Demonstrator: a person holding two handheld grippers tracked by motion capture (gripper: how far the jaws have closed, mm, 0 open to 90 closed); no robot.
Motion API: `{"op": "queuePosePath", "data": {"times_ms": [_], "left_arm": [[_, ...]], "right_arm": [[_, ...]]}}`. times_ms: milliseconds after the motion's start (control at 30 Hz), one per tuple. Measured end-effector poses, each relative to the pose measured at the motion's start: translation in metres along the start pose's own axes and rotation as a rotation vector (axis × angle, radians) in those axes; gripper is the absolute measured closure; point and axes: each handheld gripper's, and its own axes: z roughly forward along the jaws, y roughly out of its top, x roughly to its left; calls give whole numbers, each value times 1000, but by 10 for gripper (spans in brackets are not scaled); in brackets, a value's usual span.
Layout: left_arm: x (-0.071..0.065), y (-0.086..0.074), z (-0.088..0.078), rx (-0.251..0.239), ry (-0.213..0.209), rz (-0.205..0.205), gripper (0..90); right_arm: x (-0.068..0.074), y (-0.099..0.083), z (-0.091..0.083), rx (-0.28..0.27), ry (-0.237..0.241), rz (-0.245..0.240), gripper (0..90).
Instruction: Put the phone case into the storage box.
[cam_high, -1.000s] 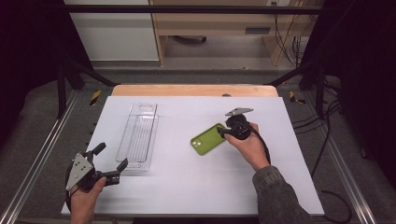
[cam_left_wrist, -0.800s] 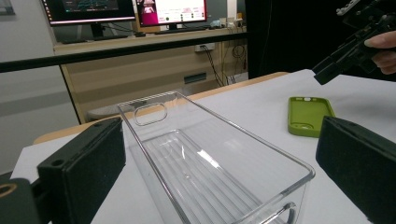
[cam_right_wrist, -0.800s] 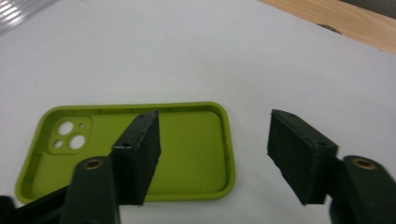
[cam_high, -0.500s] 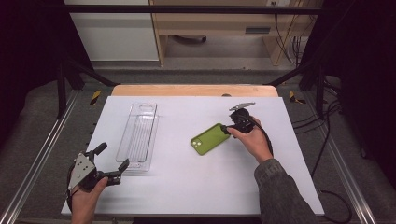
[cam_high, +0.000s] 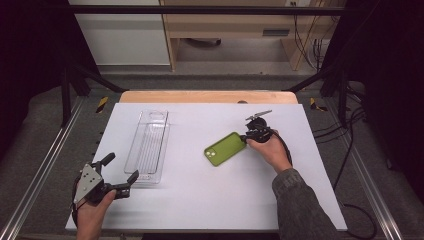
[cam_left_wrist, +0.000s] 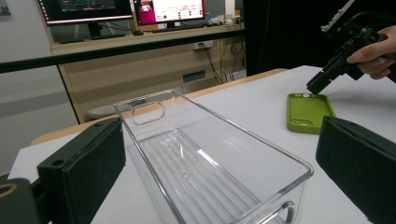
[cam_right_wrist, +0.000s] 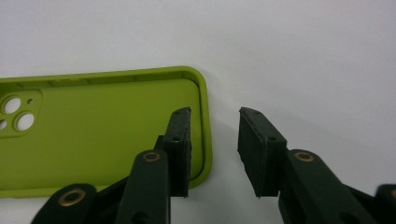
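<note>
A lime green phone case lies hollow side up on the white table, right of centre. My right gripper points down at its right end. In the right gripper view one pad stands inside the case and the other outside, with the end wall between them. The jaws have just been closing, and the outer pad is still clear of the wall. My left gripper rests open at the near left, holding nothing, aimed at a clear plastic bin.
The empty clear bin lies lengthwise left of centre, with a handle hole at each end. From the left gripper view, the case and right gripper show beyond it. A wooden strip borders the table's far edge.
My right gripper has sunk a little onto the case's right end and its jaws have narrowed. The case, the bin and my left gripper have stayed put.
</note>
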Motion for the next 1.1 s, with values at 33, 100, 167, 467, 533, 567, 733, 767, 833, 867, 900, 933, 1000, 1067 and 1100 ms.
{"op": "queuePosePath", "data": {"times_ms": [33,100,167,467,533,567,733,767,833,867,900,933,1000,1067,1100], "left_arm": [[0,0,0,0,0,0,12],[0,0,0,0,0,1,12],[0,0,0,0,0,2,12],[-1,0,0,3,-2,6,12],[-1,0,0,3,-2,7,12],[-1,0,1,4,-2,7,12],[-1,0,1,5,-3,9,12],[-1,0,1,5,-3,9,12],[-1,0,1,6,-2,10,13],[-1,0,1,4,-2,8,12],[-1,0,1,4,-2,9,12],[-1,0,1,4,-1,9,12],[-1,0,1,5,-2,10,13],[-1,0,1,5,-2,10,12],[-1,0,1,5,-2,10,13]], "right_arm": [[-1,0,1,0,8,3,664],[-1,-1,2,4,14,5,684],[-1,-1,4,10,23,6,703],[-3,-3,8,27,52,28,775],[-4,-3,8,29,62,33,794],[-4,-3,8,29,65,41,803],[-5,-4,8,26,68,46,842],[-5,-4,8,27,66,51,851],[-5,-4,7,24,63,52,865],[-6,-5,8,20,59,45,868],[-5,-5,8,19,56,45,870],[-4,-4,7,21,52,46,872],[-4,-4,8,19,41,23,877],[-3,-4,8,18,36,15,878],[-2,-4,8,19,31,11,879]]}}
